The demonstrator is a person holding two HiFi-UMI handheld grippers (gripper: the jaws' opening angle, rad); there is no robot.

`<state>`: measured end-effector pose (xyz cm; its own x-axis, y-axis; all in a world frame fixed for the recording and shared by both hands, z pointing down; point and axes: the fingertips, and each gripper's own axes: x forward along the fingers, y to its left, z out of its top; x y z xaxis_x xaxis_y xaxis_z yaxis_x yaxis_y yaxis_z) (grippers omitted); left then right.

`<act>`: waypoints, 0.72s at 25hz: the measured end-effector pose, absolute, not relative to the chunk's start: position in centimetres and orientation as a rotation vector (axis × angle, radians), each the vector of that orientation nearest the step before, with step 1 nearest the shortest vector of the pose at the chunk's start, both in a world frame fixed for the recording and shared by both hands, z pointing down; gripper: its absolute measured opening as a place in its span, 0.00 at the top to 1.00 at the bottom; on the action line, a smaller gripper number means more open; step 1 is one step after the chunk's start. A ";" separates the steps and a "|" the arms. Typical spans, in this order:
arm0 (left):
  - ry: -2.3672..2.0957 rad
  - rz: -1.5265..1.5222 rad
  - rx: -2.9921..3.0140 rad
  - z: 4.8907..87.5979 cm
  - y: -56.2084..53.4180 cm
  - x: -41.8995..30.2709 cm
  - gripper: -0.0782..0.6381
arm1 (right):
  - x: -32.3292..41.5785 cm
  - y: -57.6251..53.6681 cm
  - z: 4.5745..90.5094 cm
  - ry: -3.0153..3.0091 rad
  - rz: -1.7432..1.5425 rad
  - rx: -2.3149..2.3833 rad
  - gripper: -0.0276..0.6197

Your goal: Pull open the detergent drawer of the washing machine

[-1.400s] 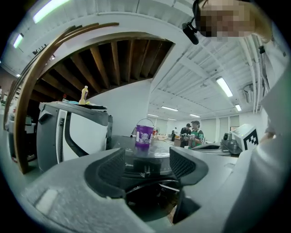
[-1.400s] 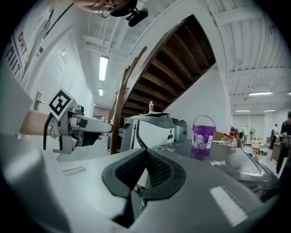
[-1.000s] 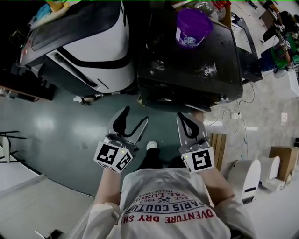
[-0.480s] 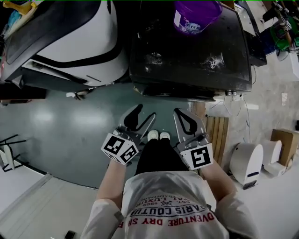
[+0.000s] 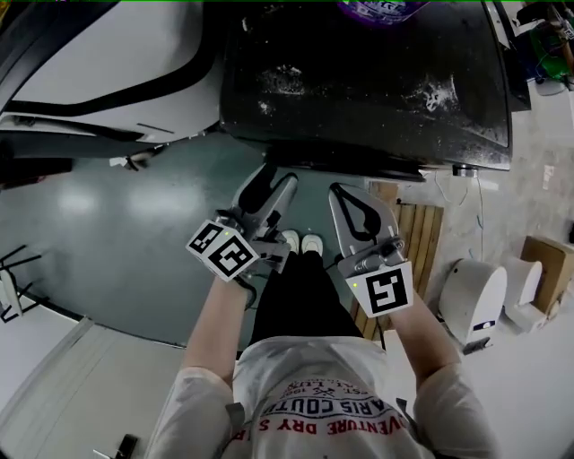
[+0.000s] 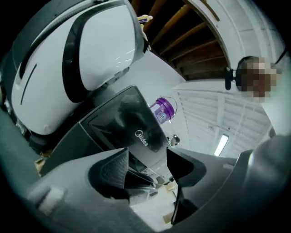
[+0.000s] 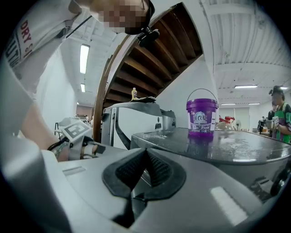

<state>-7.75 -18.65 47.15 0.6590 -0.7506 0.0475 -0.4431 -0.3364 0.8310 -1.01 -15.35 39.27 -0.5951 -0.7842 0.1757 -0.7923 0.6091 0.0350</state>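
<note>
The dark washing machine [image 5: 359, 90] stands right in front of me, with a purple bucket [image 5: 381, 9] on its lid. In the left gripper view its front panel [image 6: 132, 123] carries the brand name; I cannot pick out the drawer's outline. My left gripper [image 5: 269, 184] is rolled on its side just short of the washer's front edge. Its jaws [image 6: 148, 157] are opening, and nothing is between them. My right gripper [image 5: 345, 193] hangs beside it, shut and empty, pads [image 7: 146, 152] meeting, level with the lid [image 7: 218, 145].
A white rounded machine [image 5: 108, 54] stands left of the washer. Wooden slats [image 5: 417, 260] and a small white appliance [image 5: 475, 300] are at the right. My feet [image 5: 300, 242] stand on the green floor below the grippers. A person [image 7: 277, 113] stands far right.
Both grippers have sunk and come closer to the washer's front. The left one has rolled onto its side. The washer now fills more of the head view.
</note>
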 end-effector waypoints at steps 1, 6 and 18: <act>-0.922 -0.472 1.952 47.8 -19.2 -7.7 0.51 | -0.9 -15.6 39.9 -2.661 0.068 1.313 0.96; -0.913 -0.606 1.833 50.5 -21.6 -7.3 0.49 | -0.2 -16.6 42.5 -2.659 0.080 1.343 0.96; -0.681 -0.938 1.790 48.4 -24.2 -6.1 0.45 | -0.4 -16.9 45.1 -2.649 0.087 1.333 0.96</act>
<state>-6.10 -24.23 48.43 0.5469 -0.7833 -0.2957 -0.0389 -0.3766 0.9256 -0.36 -16.87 45.11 -0.5841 -0.7912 0.1812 -0.8014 0.5976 0.0262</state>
